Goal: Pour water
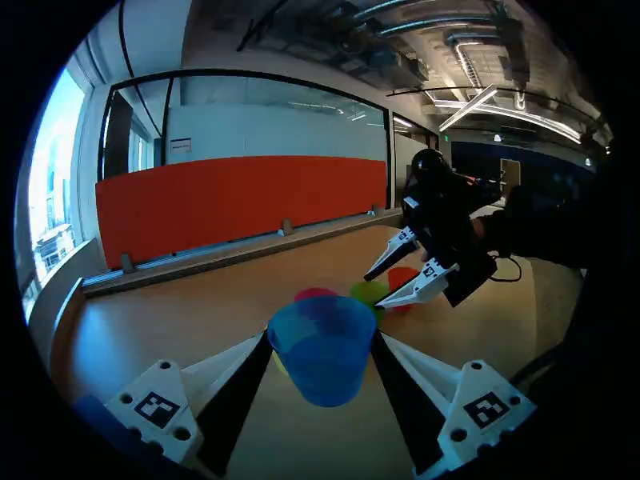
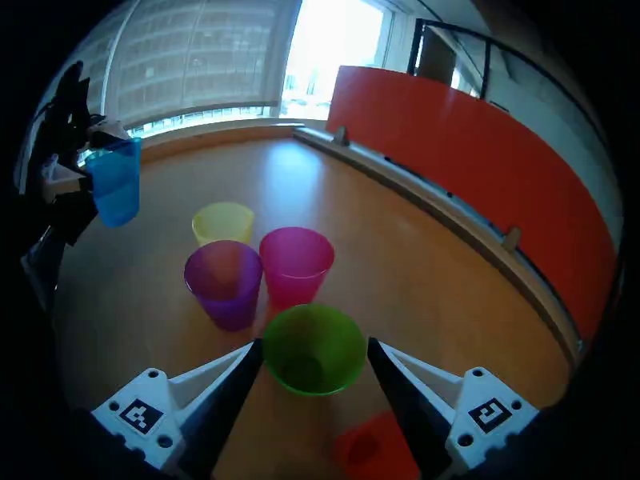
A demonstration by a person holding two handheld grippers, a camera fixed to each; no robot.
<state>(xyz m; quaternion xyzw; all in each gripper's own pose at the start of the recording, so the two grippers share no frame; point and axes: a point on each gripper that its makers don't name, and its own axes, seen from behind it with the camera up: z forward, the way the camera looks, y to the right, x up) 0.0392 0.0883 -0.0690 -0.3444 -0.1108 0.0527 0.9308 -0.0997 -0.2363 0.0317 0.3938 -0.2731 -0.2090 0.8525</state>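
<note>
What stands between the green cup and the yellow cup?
In the right gripper view, a purple cup and a pink cup stand side by side between the green cup and the yellow cup.

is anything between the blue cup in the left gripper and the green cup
The purple cup, yellow cup and pink cup stand on the table between the blue cup and the green cup; above them, nothing visible.

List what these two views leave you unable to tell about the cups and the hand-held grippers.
- Water in the blue cup: left gripper view, the tinted wall hides any level.
- The red cup: right gripper view, blurred and cut off by the bottom edge.
- Whether the right hand-held gripper presses the green cup: right gripper view, the rim hides contact.
</note>
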